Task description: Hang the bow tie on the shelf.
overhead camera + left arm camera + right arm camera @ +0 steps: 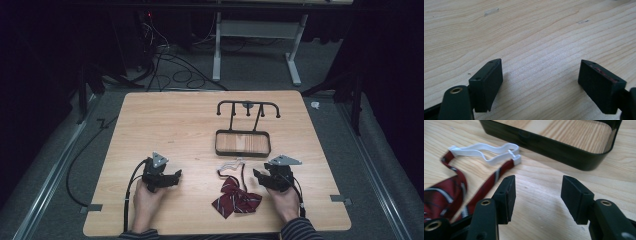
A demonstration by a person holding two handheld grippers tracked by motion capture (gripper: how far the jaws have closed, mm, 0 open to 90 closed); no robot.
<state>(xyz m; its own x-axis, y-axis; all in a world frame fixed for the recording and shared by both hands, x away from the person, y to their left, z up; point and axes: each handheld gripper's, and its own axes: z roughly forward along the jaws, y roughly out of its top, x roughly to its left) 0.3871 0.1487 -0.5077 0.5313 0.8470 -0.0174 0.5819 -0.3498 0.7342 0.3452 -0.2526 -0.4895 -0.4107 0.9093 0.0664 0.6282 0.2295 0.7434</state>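
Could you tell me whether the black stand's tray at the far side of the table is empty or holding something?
Empty. The tray shows only its bare wooden floor inside the black rim, and the striped bow tie lies outside it on the table.

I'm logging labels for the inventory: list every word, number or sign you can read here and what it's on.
None: no readable text.
The bow tie has stripes only.
The white clip, black stand, table and both grippers, left and right, are unmarked.
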